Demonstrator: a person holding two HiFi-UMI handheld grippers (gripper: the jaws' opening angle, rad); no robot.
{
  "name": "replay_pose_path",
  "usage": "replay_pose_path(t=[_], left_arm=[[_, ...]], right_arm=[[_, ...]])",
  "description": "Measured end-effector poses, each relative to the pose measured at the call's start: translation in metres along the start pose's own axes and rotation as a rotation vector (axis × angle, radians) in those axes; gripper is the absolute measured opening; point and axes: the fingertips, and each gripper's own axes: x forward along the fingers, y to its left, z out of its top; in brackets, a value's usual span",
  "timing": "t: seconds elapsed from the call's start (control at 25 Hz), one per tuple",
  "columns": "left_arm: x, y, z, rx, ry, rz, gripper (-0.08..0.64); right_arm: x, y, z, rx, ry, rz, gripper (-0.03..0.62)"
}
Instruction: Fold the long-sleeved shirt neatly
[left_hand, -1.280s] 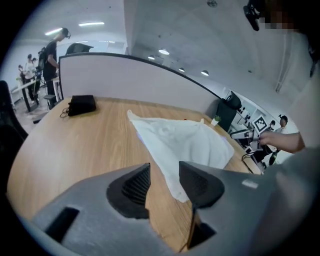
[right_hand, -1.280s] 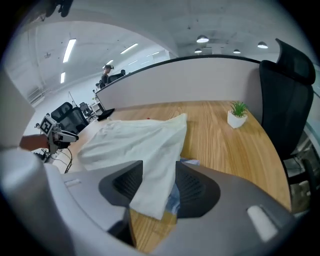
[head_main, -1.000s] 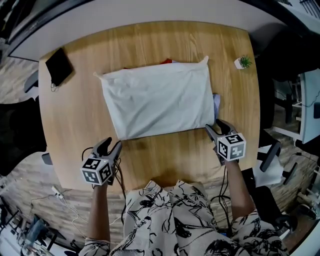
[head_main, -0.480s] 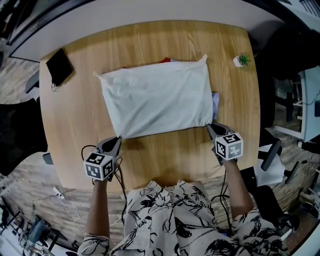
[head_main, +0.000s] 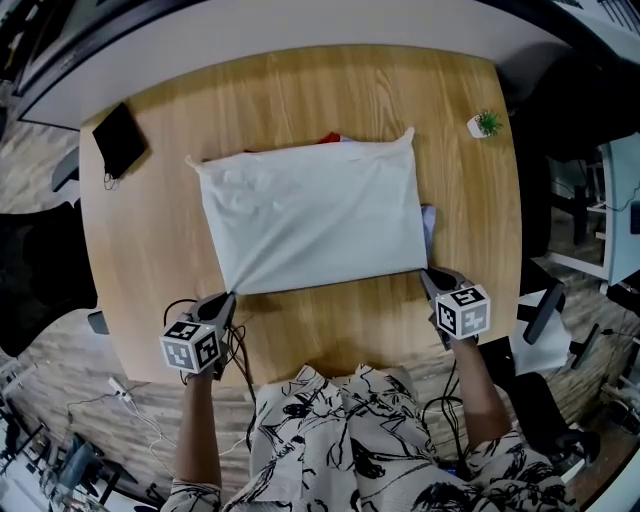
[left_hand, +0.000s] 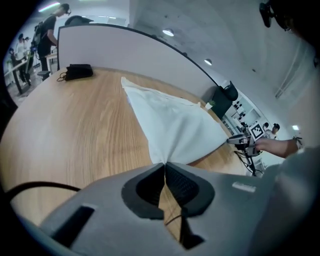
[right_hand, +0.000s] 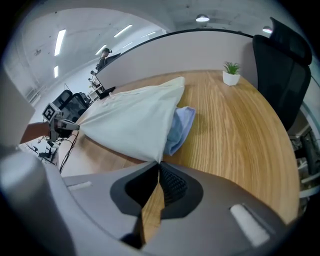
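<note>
The white long-sleeved shirt (head_main: 315, 215) lies folded into a rectangle in the middle of the round wooden table (head_main: 300, 90). My left gripper (head_main: 228, 297) is shut on its near left corner, and the cloth runs taut out of the closed pads in the left gripper view (left_hand: 164, 164). My right gripper (head_main: 427, 272) is shut on the near right corner, with the fabric pinched at its tips in the right gripper view (right_hand: 159, 163). Both near corners are drawn out into points. A light blue piece of cloth (right_hand: 181, 127) pokes out from under the shirt's right edge.
A black pouch (head_main: 121, 137) lies at the table's far left. A small potted plant (head_main: 486, 123) stands at the far right. Something red (head_main: 330, 138) peeks from behind the shirt's far edge. A grey partition curves behind the table, and a black chair stands to the right.
Both grippers came in from the bare wood to the shirt's near corners and went from open to shut on them. The near edge is now pulled taut toward the person.
</note>
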Motion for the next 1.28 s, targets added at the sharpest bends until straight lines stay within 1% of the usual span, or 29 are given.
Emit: replay_pose_path(t=[0.04, 0.12, 0.24, 0.28, 0.32, 0.36, 0.44, 0.48, 0.52, 0.56, 0.64, 0.72, 0.84, 0.96, 1.0, 1.04, 1.16, 1.28], left_arm=[[-0.002, -0.002, -0.008, -0.011, 0.016, 0.003, 0.015], [-0.003, -0.003, -0.024, -0.008, 0.050, 0.019, 0.015], [0.002, 0.001, -0.032, -0.004, 0.049, 0.025, 0.022], [0.002, 0.001, -0.031, -0.006, 0.038, 0.017, 0.040], [0.000, 0.000, -0.028, -0.007, 0.026, 0.005, 0.085], [-0.005, -0.001, -0.024, -0.006, 0.008, -0.009, 0.147], [-0.024, 0.002, -0.009, 0.009, -0.051, -0.014, 0.210], [-0.038, 0.007, 0.005, 0.031, -0.096, 0.004, 0.240], [-0.052, 0.013, 0.023, 0.066, -0.143, 0.031, 0.255], [-0.064, 0.018, 0.043, 0.112, -0.184, 0.062, 0.256], [-0.081, 0.022, 0.084, 0.240, -0.228, 0.111, 0.256], [-0.088, 0.019, 0.122, 0.394, -0.237, 0.138, 0.256], [-0.083, 0.012, 0.167, 0.618, -0.232, 0.155, 0.256], [-0.061, 0.009, 0.199, 0.843, -0.190, 0.180, 0.256], [-0.051, 0.007, 0.208, 0.905, -0.177, 0.184, 0.256], [-0.040, 0.007, 0.215, 0.955, -0.168, 0.181, 0.256], [-0.005, 0.010, 0.228, 1.069, -0.132, 0.161, 0.255], [0.027, 0.020, 0.229, 1.205, -0.041, 0.151, 0.247]], right_arm=[[-0.002, 0.001, -0.006, 0.007, 0.013, 0.001, 0.021], [-0.003, 0.002, -0.019, 0.009, 0.042, -0.002, 0.021], [0.002, 0.003, -0.027, 0.002, 0.053, -0.013, 0.023], [0.003, 0.004, -0.026, 0.005, 0.050, -0.015, 0.025], [0.002, 0.006, -0.025, 0.012, 0.046, -0.011, 0.041], [-0.002, 0.008, -0.022, 0.023, 0.039, 0.000, 0.090], [-0.019, 0.012, -0.005, 0.047, -0.010, 0.031, 0.192], [-0.030, 0.012, 0.011, 0.039, -0.055, 0.041, 0.219], [-0.041, 0.012, 0.032, 0.011, -0.109, 0.045, 0.231], [-0.051, 0.011, 0.055, -0.036, -0.161, 0.044, 0.236], [-0.066, 0.012, 0.102, -0.171, -0.247, 0.037, 0.239], [-0.075, 0.015, 0.144, -0.327, -0.299, 0.028, 0.239], [-0.075, 0.025, 0.191, -0.550, -0.326, 0.030, 0.239], [-0.059, 0.043, 0.222, -0.755, -0.307, 0.060, 0.239], [-0.050, 0.049, 0.229, -0.813, -0.295, 0.073, 0.239], [-0.039, 0.054, 0.235, -0.865, -0.280, 0.083, 0.239], [-0.001, 0.062, 0.248, -1.007, -0.217, 0.102, 0.239], [0.035, 0.062, 0.252, -1.134, -0.130, 0.111, 0.234]])
